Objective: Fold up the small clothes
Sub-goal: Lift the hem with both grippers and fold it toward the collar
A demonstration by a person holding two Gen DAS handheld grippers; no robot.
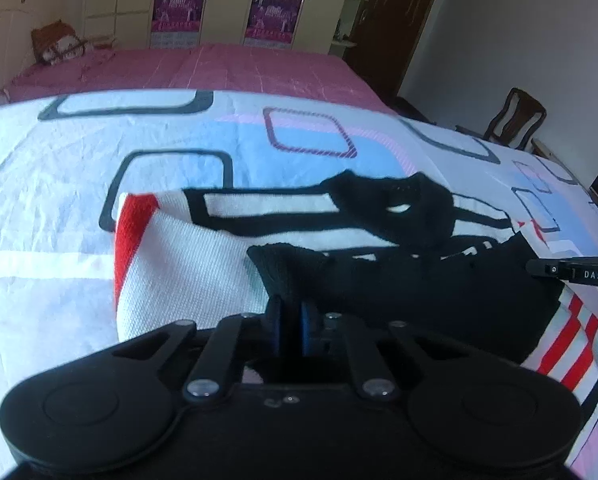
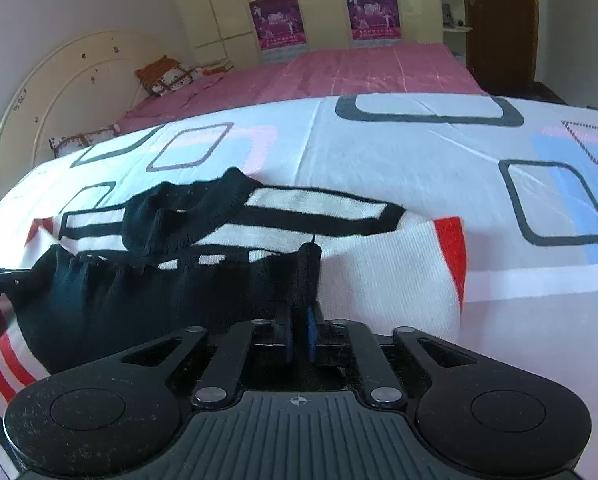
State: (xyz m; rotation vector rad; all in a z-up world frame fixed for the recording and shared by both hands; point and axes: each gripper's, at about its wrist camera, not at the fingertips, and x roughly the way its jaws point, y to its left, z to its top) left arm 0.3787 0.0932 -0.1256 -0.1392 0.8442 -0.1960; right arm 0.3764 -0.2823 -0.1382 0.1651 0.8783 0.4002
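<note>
Crosswise, sweater [image 1: 203, 256], hem [image 2: 171, 292] nearest.

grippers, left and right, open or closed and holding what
Left gripper: closed on the sweater's black hem.
Right gripper: closed on the same black hem.

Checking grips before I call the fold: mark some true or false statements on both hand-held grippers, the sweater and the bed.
1. The left hand-held gripper is shut on the sweater's black hem. True.
2. The right hand-held gripper hangs open above the bed. False: it is shut on the black hem too.
3. The sweater lies on a patterned sheet. True.
4. The sweater is plain green. False: white, with black and red.
5. The collar is black. True.
</note>
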